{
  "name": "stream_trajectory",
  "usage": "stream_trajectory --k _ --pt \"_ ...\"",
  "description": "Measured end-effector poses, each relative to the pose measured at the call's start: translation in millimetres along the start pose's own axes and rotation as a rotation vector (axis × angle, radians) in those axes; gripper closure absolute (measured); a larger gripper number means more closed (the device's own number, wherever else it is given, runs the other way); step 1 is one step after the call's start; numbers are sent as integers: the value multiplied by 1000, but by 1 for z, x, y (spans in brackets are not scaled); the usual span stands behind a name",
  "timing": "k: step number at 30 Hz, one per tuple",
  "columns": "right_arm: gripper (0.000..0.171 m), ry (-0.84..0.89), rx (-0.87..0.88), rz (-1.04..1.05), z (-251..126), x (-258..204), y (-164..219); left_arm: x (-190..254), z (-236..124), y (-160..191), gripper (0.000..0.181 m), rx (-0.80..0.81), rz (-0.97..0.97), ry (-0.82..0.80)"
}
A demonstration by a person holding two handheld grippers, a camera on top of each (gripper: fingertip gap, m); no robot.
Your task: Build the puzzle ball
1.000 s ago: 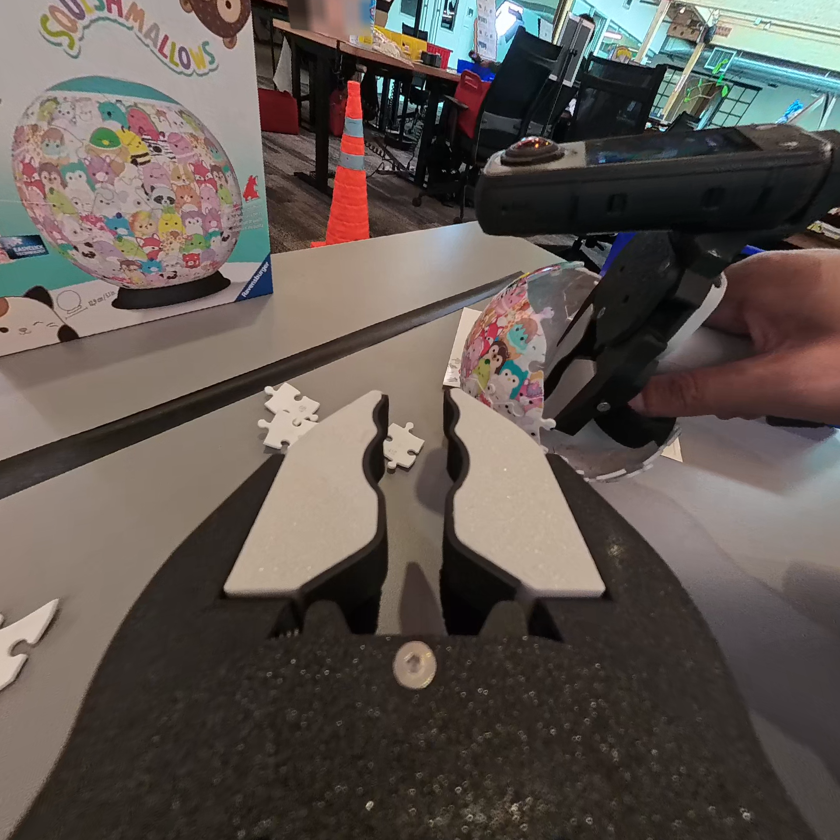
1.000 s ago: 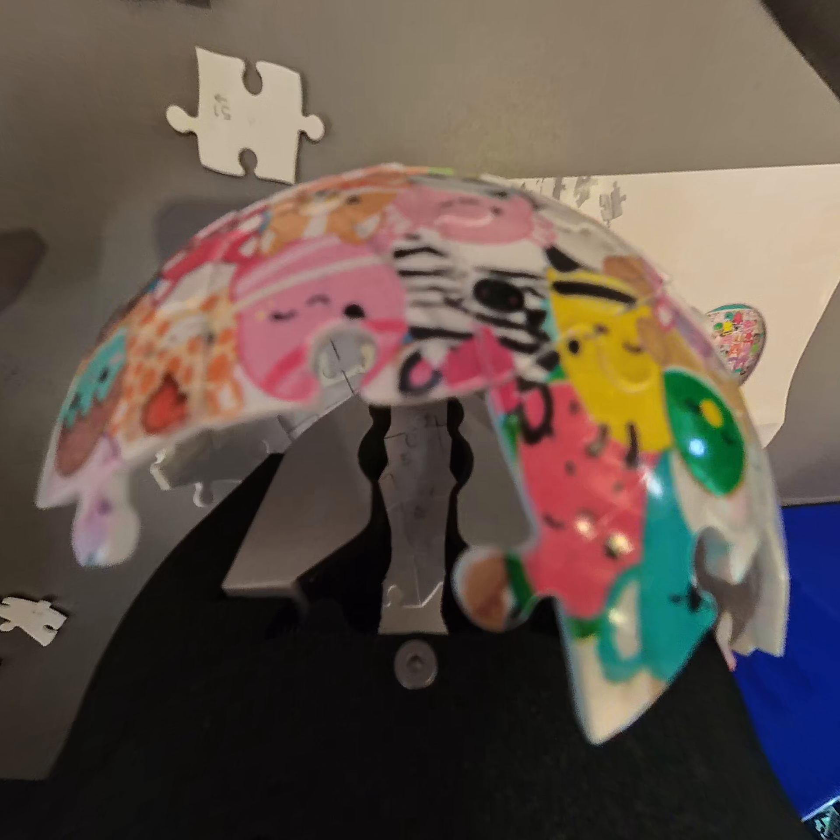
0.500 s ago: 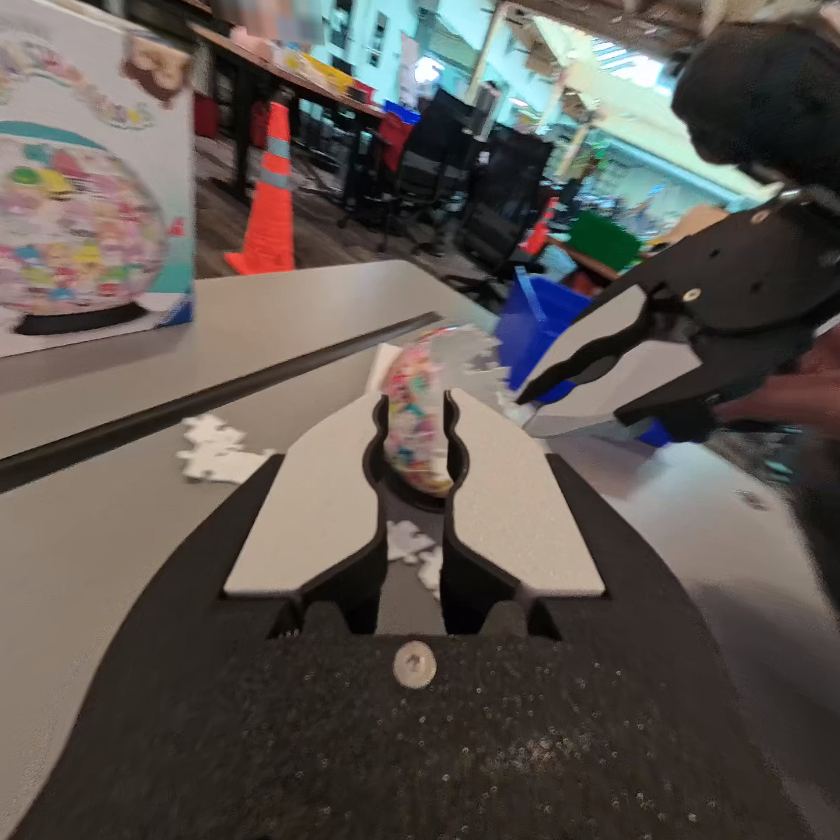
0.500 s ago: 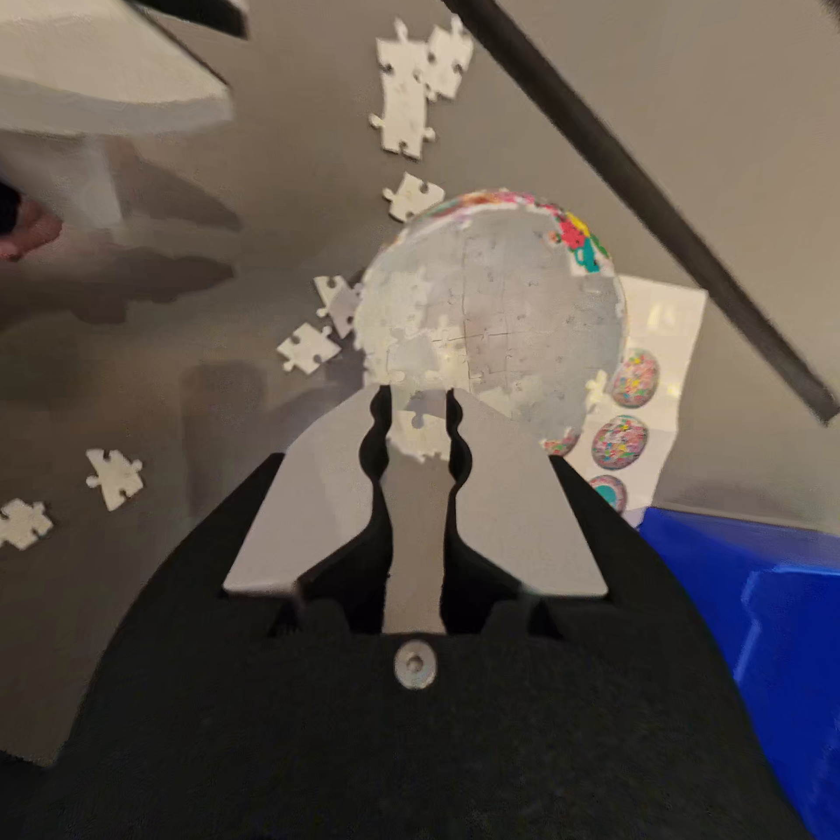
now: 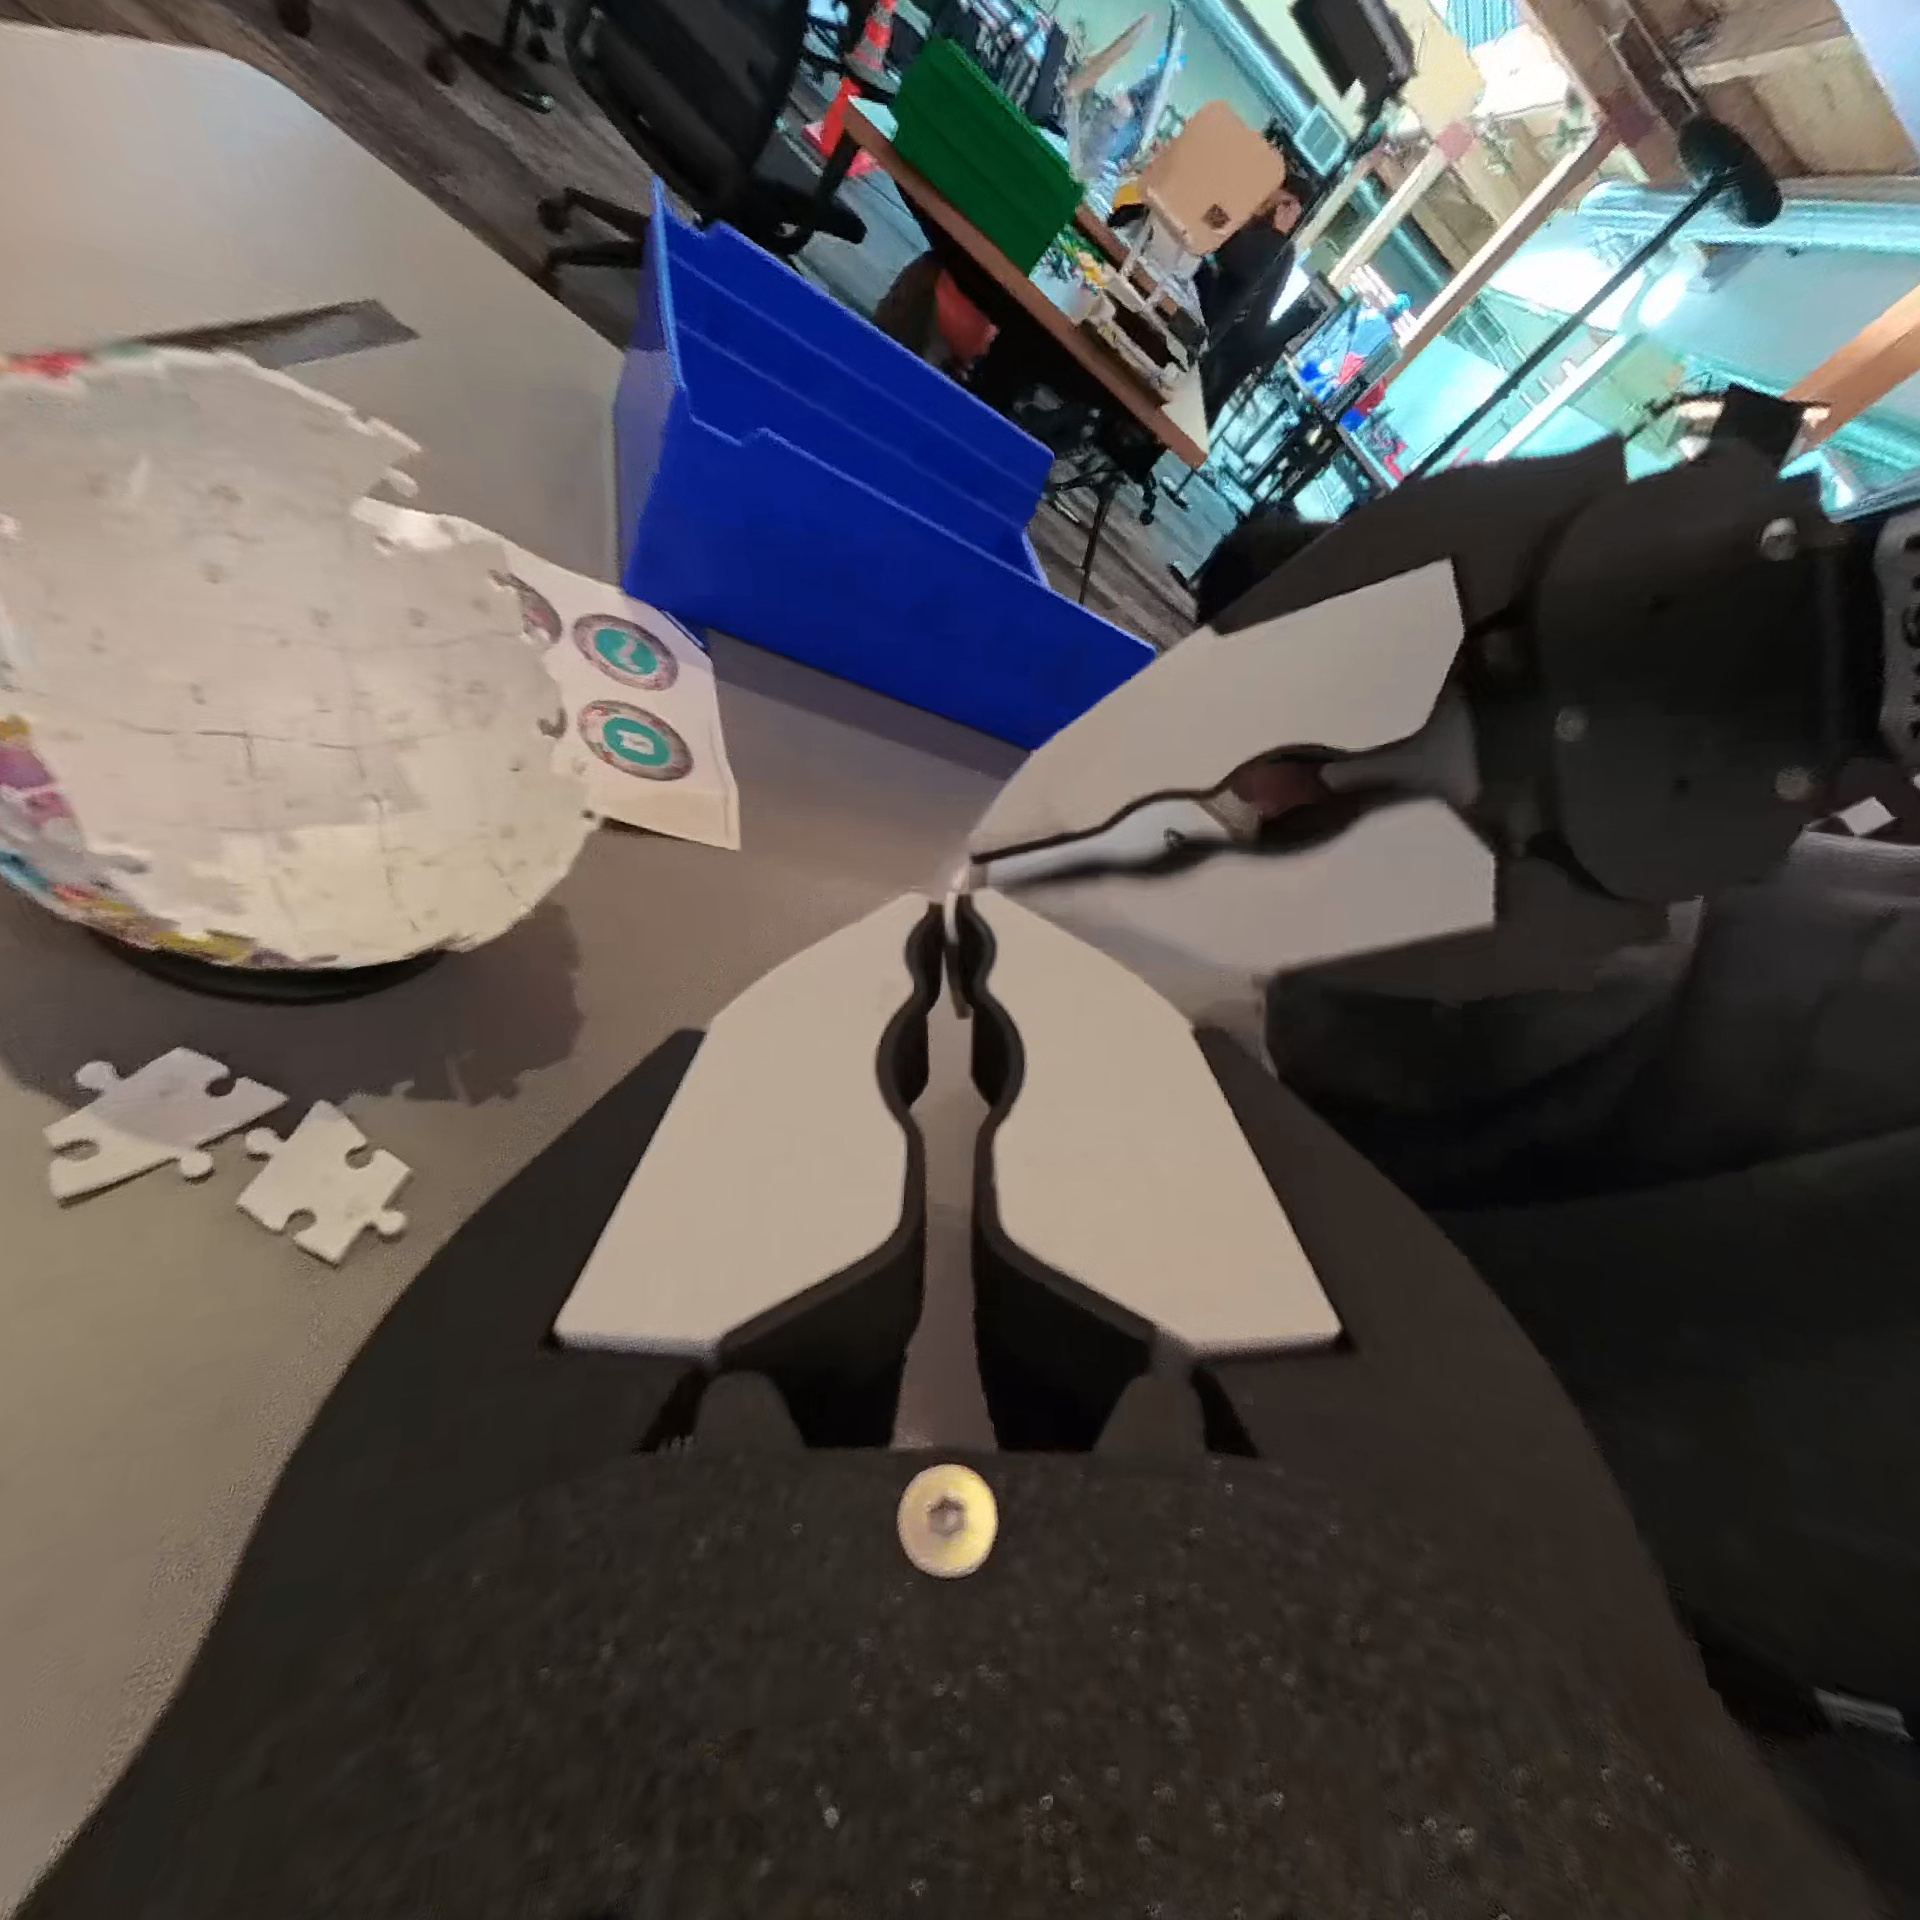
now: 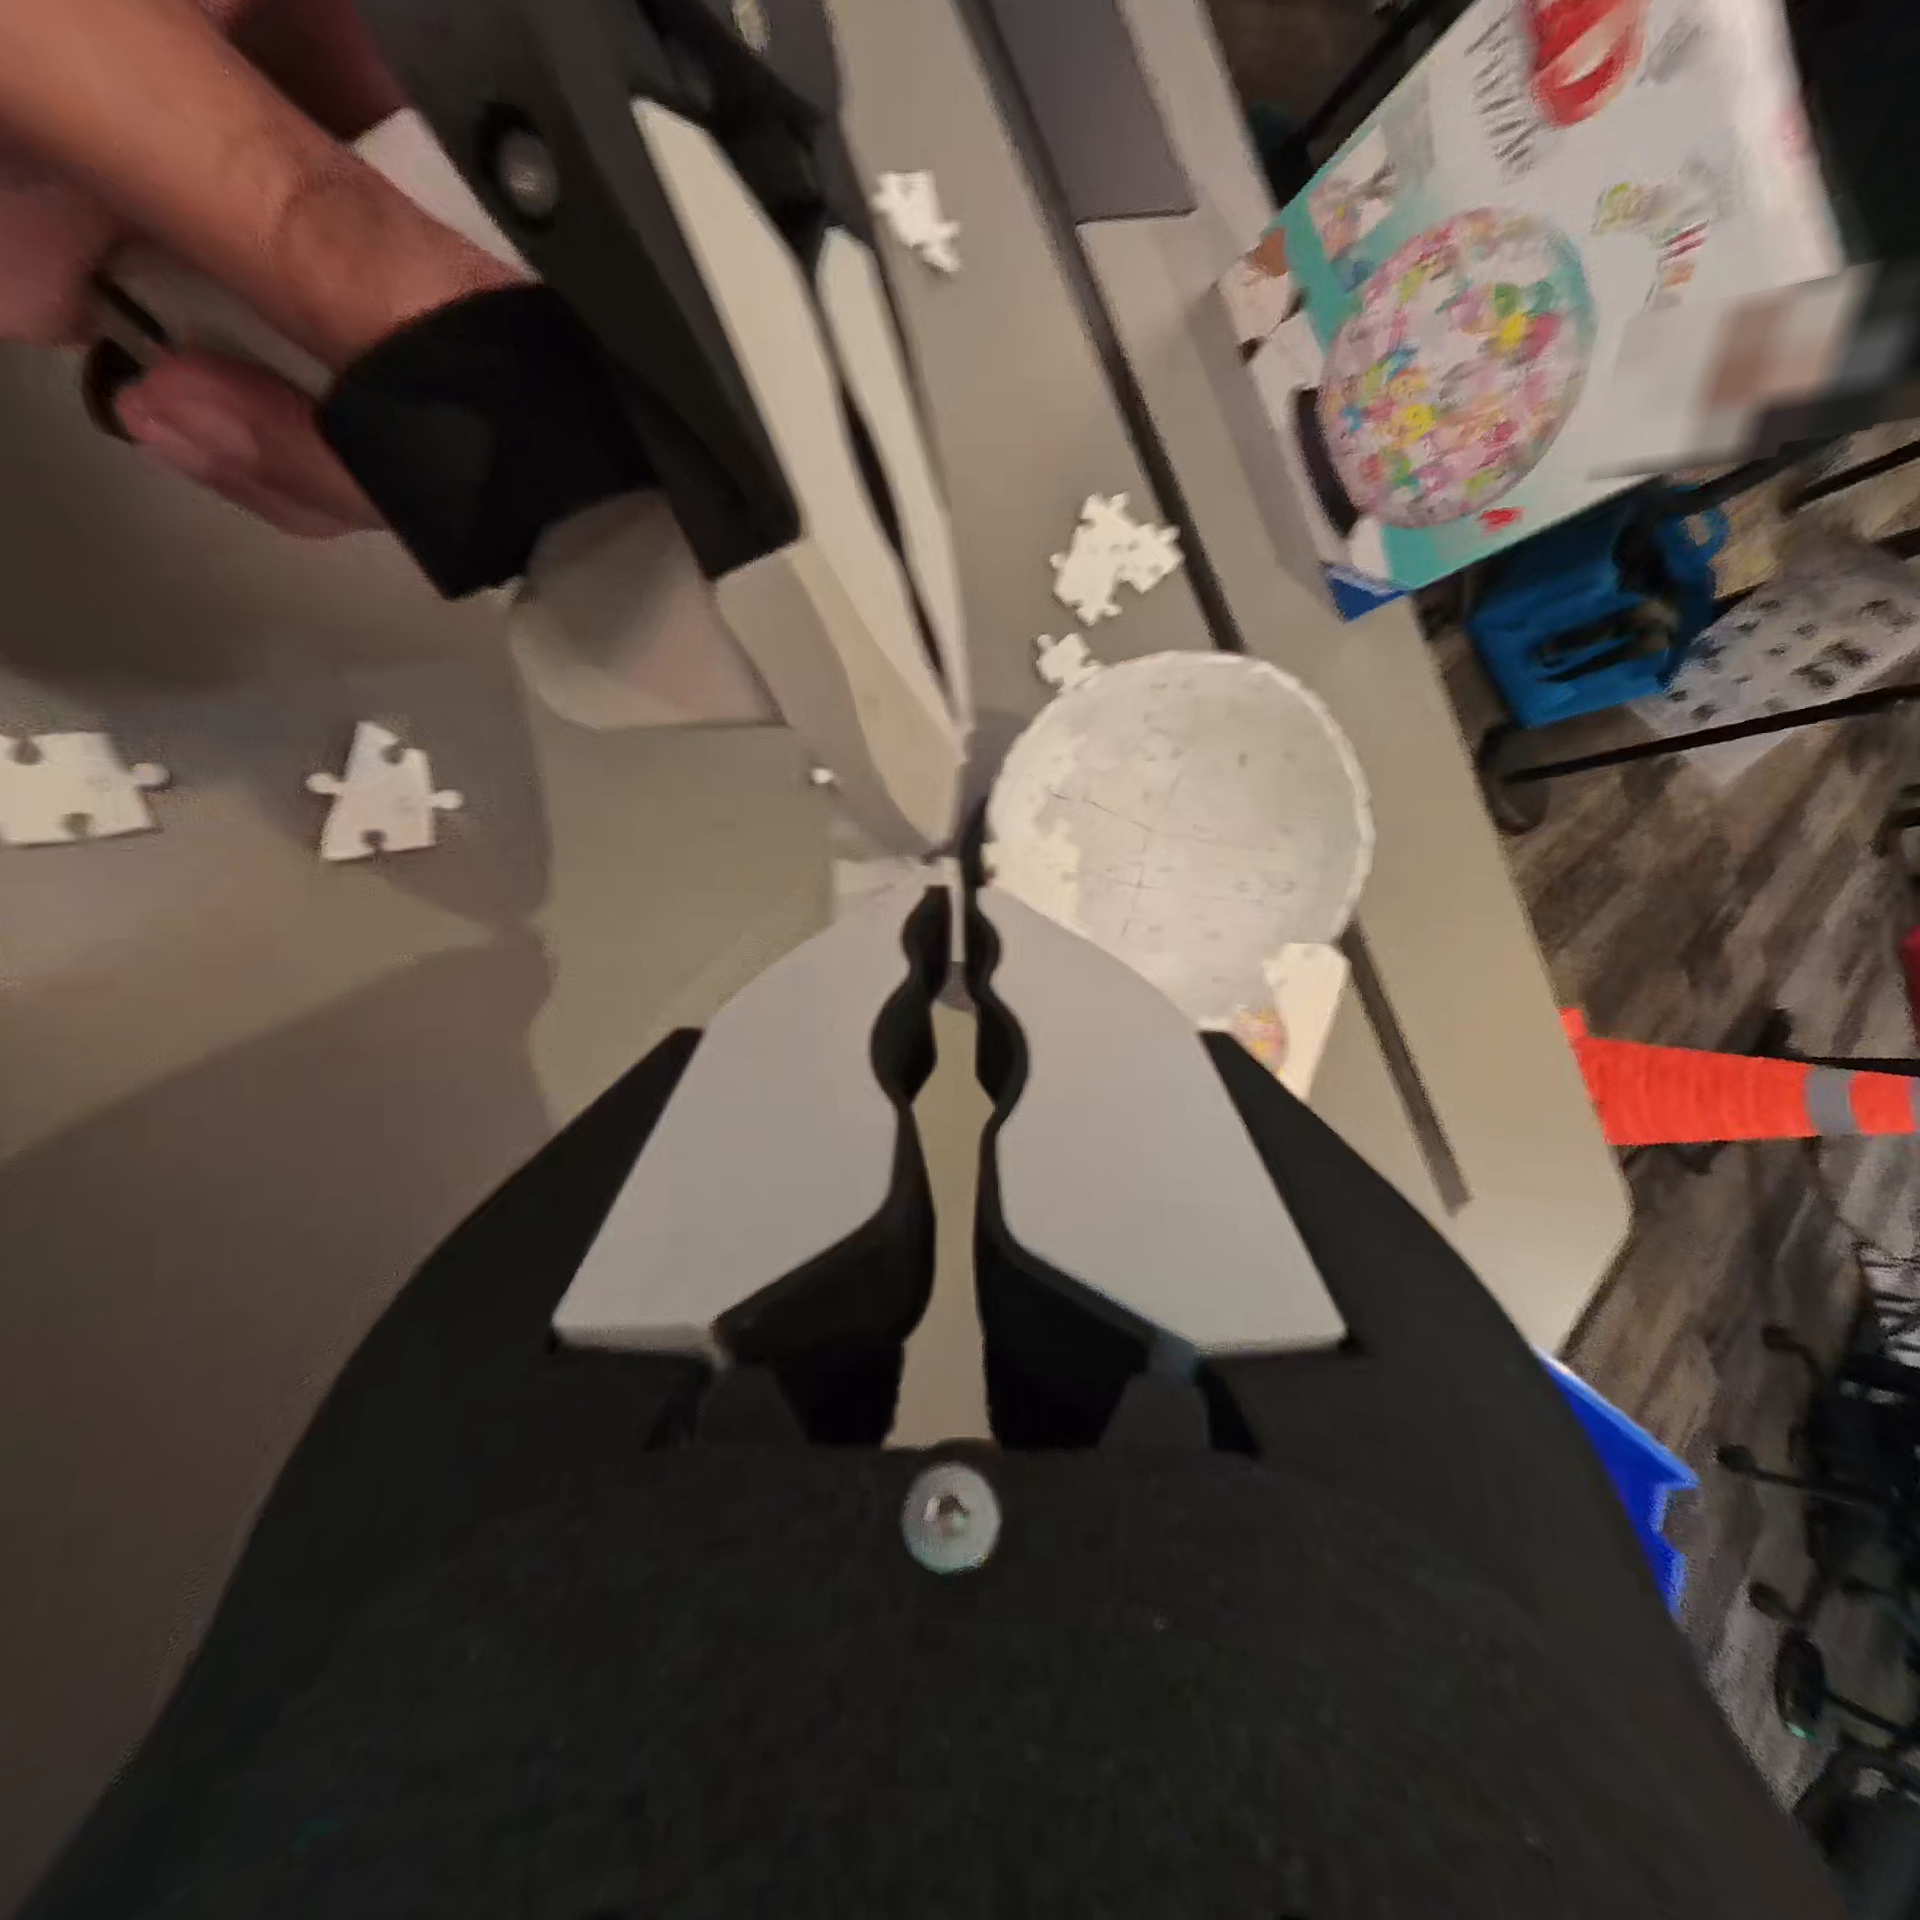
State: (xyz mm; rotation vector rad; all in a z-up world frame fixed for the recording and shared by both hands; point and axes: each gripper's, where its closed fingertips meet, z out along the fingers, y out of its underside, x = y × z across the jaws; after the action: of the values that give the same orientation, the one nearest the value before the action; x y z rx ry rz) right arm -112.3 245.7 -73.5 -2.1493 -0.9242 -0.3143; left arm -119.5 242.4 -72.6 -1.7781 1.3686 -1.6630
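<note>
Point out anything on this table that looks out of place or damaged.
Nothing looks broken. The half-built puzzle ball sits open side up on its dark stand, rim jagged where pieces are missing. Loose puzzle pieces lie scattered, blank side up. The two grippers meet tip to tip, apparently sharing one thin piece.

Each pair of tongs, left (image 5: 948,925) and right (image 6: 954,904), has pale grey, wavy-edged flat fingers (image 5: 769,1143) in a grainy black body with one silver hex screw (image 5: 947,1522).
</note>
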Motion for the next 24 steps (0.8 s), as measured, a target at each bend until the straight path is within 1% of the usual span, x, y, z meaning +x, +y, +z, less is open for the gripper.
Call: stream_trajectory --k 2,3,4,7,8,9,10,11,13,15,17,20,21,22,23,24 --pt "163 61 76 0 -10 8 3 3 -1 4 180 31 -17 -3" --pt "163 72 135 39 -16 11 4 6 -2 3 179 64 -38 16" --pt "164 44 199 123 -21 10 6 9 -4 2 179 105 -63 46" --pt "163 -210 314 507 -22 -5 17 21 -14 -6 179 236 -91 131" --pt "163 -341 395 636 -25 -14 12 26 -15 -7 179 261 -88 152" --pt "158 -475 511 746 -33 -20 3 30 -16 -8 179 282 -85 167" --pt "154 -571 631 835 -42 -21 -4 34 -16 -7 179 291 -82 180" --pt "157 -617 712 921 -47 -18 -7 36 -14 -6 179 290 -77 181" --pt "158 -660 768 980 -48 -20 -8 40 -9 -2 179 285 -62 178" --pt "161 -647 736 956 -41 -28 -6 45 -4 0 179 284 -61 188" --pt "169 -624 726 927 -40 -31 -4 47 2 4 179 278 -57 181" --pt "169 -560 681 912 -37 -28 5 42 7 8 178 243 -53 145" --pt "169 -489 637 899 -31 -23 13 36 7 7 170 215 -31 108" --pt "169 -407 580 871 -26 -15 24 28 4 2 158 195 -2 56" --pt "169 -329 538 841 -23 -3 34 16 1 -7 152 174 38 -15" --pt "169 -245 499 812 -21 12 44 3 -3 -18 152 144 88 -101"
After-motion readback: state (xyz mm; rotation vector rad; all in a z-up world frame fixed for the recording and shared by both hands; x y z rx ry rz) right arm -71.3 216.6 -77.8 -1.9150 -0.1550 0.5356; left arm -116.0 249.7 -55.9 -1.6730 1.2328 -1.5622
